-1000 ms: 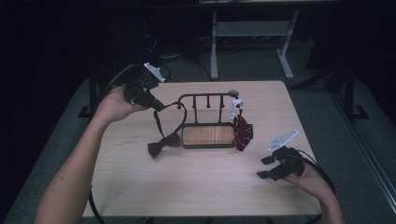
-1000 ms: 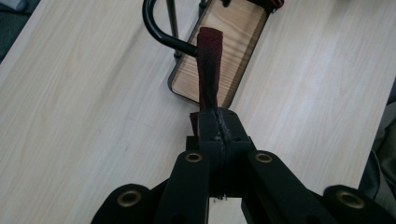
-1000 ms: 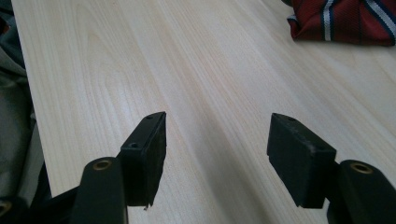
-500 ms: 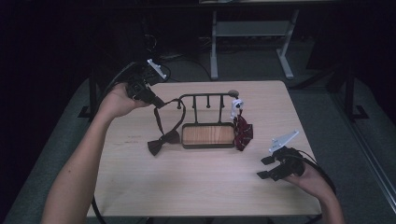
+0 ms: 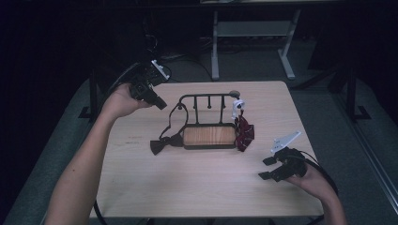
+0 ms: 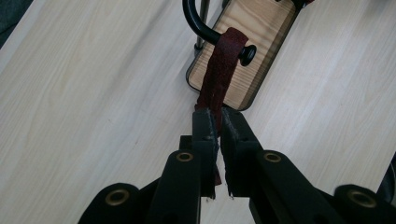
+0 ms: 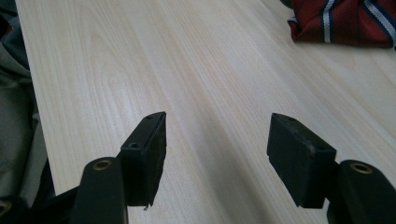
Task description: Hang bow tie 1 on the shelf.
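A small rack with a wooden base and a black bar of pegs stands mid-table. A dark bow tie lies at the rack's left end. Its maroon strap runs up over the rack's curved end bar to my left gripper. In the left gripper view the strap still lies between the jaws of the left gripper. They have just been opening, and a thin gap shows beside the strap. My right gripper rests open near the front right, with nothing between its jaws.
A red striped tie hangs bunched at the rack's right end under a small white piece; it also lies at the top right of the right gripper view. Bare tabletop stretches in front of the rack. Dark floor surrounds the table.
The left hand has edged slightly toward the back left with the strap. The bow tie, the rack and the right hand have stayed where they were.
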A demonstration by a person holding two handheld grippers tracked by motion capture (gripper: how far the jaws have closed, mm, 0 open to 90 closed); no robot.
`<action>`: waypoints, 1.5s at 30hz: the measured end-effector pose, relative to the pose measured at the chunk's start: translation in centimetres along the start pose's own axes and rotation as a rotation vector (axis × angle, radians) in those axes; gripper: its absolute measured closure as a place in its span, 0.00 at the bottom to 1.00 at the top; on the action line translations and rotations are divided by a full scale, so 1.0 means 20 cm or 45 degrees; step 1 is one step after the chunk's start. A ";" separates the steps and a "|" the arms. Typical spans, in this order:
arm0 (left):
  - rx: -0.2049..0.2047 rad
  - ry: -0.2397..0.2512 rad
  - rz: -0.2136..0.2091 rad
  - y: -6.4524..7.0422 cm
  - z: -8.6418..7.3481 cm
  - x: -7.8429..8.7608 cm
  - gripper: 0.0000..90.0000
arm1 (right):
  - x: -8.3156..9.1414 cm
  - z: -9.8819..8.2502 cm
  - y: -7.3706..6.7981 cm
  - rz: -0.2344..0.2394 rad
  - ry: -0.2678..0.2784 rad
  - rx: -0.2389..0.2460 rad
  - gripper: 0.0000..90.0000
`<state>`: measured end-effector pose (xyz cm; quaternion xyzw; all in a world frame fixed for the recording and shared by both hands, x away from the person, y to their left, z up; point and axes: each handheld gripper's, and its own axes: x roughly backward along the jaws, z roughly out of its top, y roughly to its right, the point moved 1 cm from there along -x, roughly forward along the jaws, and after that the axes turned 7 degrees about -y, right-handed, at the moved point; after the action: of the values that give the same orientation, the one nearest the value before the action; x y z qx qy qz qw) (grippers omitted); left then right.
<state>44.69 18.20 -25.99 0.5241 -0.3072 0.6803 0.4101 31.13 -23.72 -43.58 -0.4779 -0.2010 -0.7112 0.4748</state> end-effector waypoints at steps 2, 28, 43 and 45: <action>-0.001 0.002 -0.002 0.00 0.00 0.00 0.93 | 0.00 0.00 0.00 0.000 -0.001 -0.002 0.41; -0.054 0.021 -0.029 0.08 -0.06 -0.02 0.88 | 0.03 0.00 -0.01 -0.031 0.012 -0.027 0.40; -0.058 0.053 -0.028 0.13 -0.19 -0.05 0.83 | 0.03 0.00 0.00 -0.055 0.010 -0.030 0.39; -0.054 0.058 -0.027 0.14 -0.21 -0.05 0.82 | 0.04 0.00 0.00 -0.050 0.013 -0.035 0.39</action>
<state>40.52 20.14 -28.08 0.5030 -0.3064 0.6810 0.4351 31.00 -24.05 -42.96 -0.4768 -0.1983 -0.7254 0.4552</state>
